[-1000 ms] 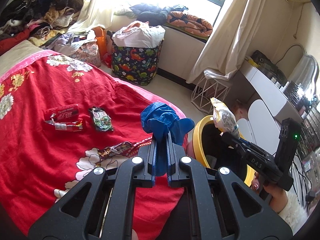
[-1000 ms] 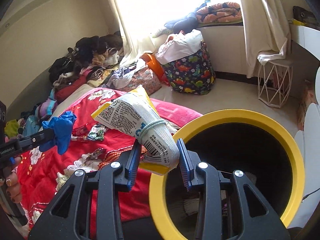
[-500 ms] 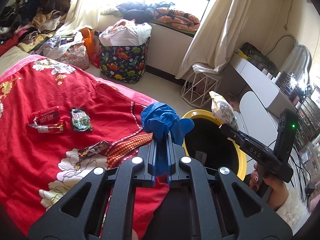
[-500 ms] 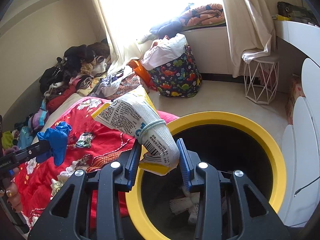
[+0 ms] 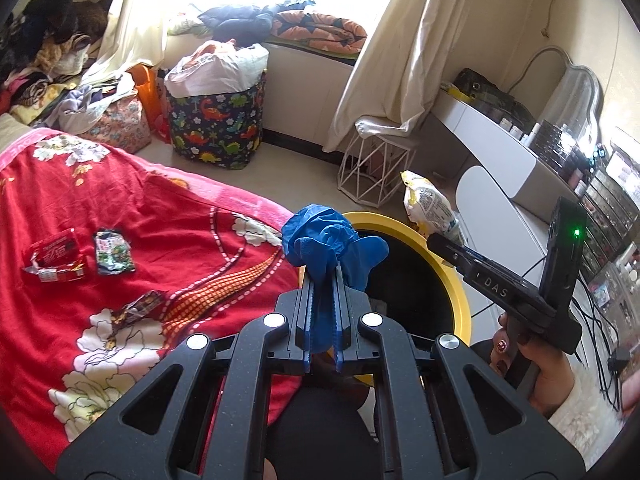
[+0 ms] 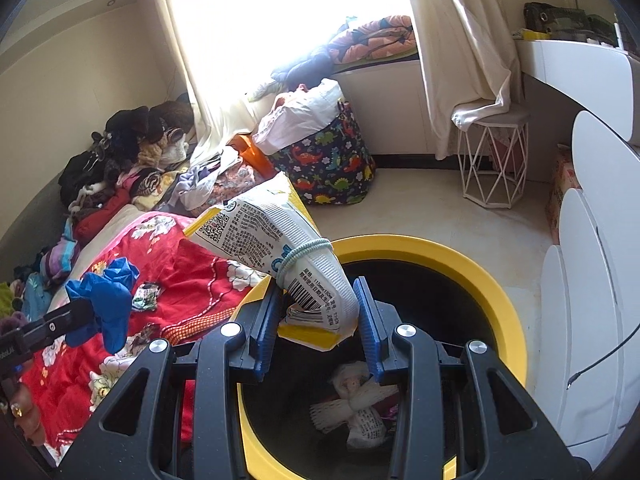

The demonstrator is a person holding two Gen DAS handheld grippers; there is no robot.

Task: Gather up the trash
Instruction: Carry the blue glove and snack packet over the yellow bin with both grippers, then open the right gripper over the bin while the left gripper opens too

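A: Left gripper, jaws pressed together on a crumpled blue glove. Glove bunches out above the tips, hangs over the near rim of the yellow bin, right where the bed edge meets it

B: Right gripper?

A: Jaws clamped on the lower end of a white and yellow snack bag. Bag is cinched with a pale green elastic band and tilts up and to the left. Its gripped end sits over the bin's open mouth

B: Bin contents?

A: Dark inside. White crumpled paper trash lies at the bottom, seen from the right wrist view. Cannot make out more

B: Anything left on the bed?

A: Red floral bedspread. A red wrapper and a dark green wrapper lie side by side, just apart, well left of the bin. A third, brown foil wrapper lies nearer the left gripper, on the white flower print

B: Person?

A: A hand with painted nails grips the right tool's handle, white sleeve below it. A green light shows on that tool

B: Surroundings?

A: Dinosaur-print hamper stuffed with white laundry by the window, white wire stool to its right under the curtain, clothes heaped at the far left. White vanity surface on the right, crowded with small items too small to tell
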